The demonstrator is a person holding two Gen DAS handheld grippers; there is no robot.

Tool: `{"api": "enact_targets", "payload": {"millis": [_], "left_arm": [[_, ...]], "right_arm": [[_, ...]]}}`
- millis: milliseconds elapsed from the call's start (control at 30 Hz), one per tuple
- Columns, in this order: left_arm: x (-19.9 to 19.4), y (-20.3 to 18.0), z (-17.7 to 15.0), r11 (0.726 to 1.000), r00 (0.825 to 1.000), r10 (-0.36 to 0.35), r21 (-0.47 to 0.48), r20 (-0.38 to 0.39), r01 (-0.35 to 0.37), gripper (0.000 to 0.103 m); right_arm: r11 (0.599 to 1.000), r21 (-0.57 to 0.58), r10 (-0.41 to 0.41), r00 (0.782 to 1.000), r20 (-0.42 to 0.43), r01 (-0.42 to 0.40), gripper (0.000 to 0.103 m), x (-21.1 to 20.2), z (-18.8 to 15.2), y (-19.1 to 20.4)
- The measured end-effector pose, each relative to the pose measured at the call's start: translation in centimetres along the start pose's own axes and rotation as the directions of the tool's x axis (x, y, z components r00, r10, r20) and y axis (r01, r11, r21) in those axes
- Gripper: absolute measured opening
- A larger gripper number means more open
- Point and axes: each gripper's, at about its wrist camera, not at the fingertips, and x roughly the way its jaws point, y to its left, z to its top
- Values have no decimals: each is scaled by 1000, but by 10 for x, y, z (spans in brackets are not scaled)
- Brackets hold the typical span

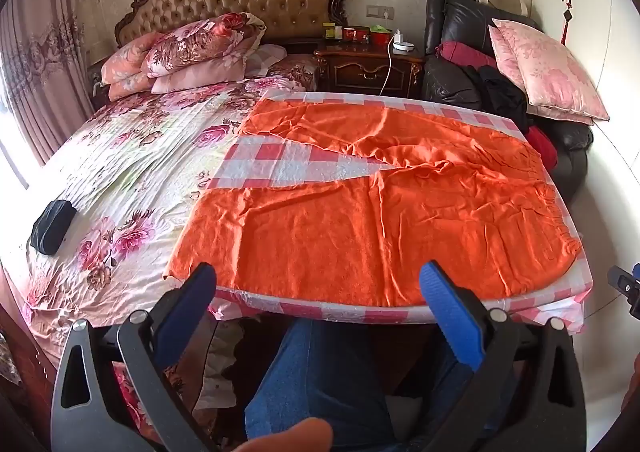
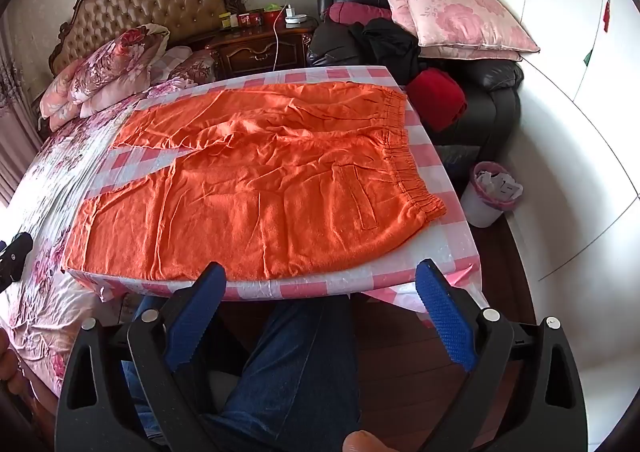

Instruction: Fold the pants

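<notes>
- Orange pants (image 1: 360,204) lay spread flat on the desk (image 1: 280,164), both legs apart in a V, waistband (image 2: 404,156) at the right end.
- No fold made yet, by the look of it; the whole job still to do.
- Soft, thin cloth, full of little wrinkles; waistband bunched and stretchy; a flat pocket flap (image 2: 366,208) on the near leg.
- Desk covered with a shiny pink-and-white checked plastic sheet, crinkled at the near edge.
- Left tool (image 1: 318,284) wide open, holding nothing, just short of the near edge by the leg end.
- Right tool (image 2: 320,284) wide open too, empty, close to the near edge, toward the waist end.
- Blue, bumpy pads (image 2: 444,316) on the fingers.
- Flowery bed (image 1: 120,172) just beside the desk, on the left.
</notes>
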Motion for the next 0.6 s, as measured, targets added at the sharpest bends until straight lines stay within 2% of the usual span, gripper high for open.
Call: {"api": "enact_targets", "payload": {"millis": [600], "left_arm": [[0,0,0,1000,1000,0,0,-7,0,102]], "right_arm": [[1000,3,12,1000,-4,-12,93,0,-1,1]]}}
